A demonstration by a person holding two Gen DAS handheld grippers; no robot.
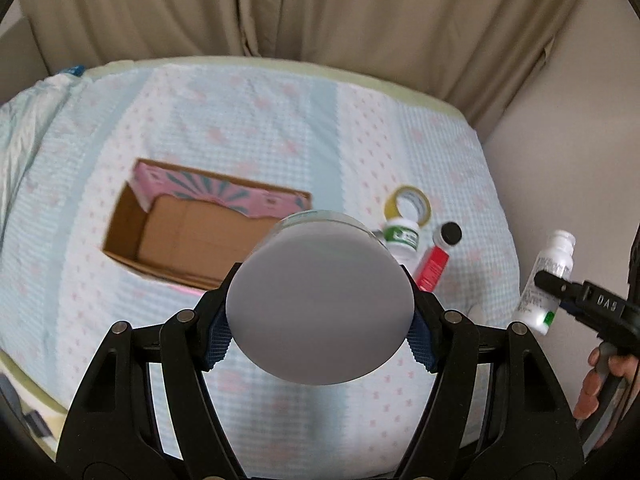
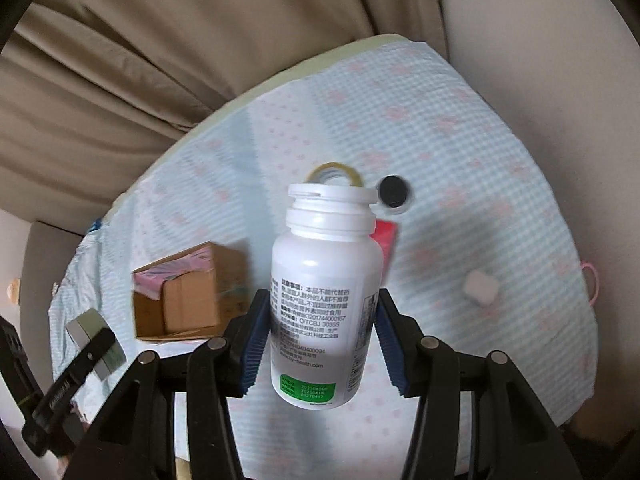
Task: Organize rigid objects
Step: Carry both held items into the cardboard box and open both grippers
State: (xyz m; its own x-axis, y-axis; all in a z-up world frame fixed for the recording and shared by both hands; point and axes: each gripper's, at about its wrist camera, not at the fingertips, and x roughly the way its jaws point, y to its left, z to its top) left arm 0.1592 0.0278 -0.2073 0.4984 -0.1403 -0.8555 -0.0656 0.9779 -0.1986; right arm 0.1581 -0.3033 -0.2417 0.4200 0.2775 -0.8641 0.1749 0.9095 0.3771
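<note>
Left hand-held gripper is clamped on a round jar. Right hand-held gripper grips a white pill bottle, above the bed.

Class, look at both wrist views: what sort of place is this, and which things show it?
Probably a bedroom at home: a bed or mattress under a quilted coverlet, beige curtains behind it, and a cardboard box set on top for sorting.

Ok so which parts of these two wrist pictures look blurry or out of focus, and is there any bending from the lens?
Left wrist view: the round tin in the left gripper fills the foreground as a soft grey blur; the cardboard box is slightly smeared. Right wrist view: the white bottle in the right gripper has readable print, while the black cap behind it is smeared. Both views bow the bed's edge and have dark corners.
</note>
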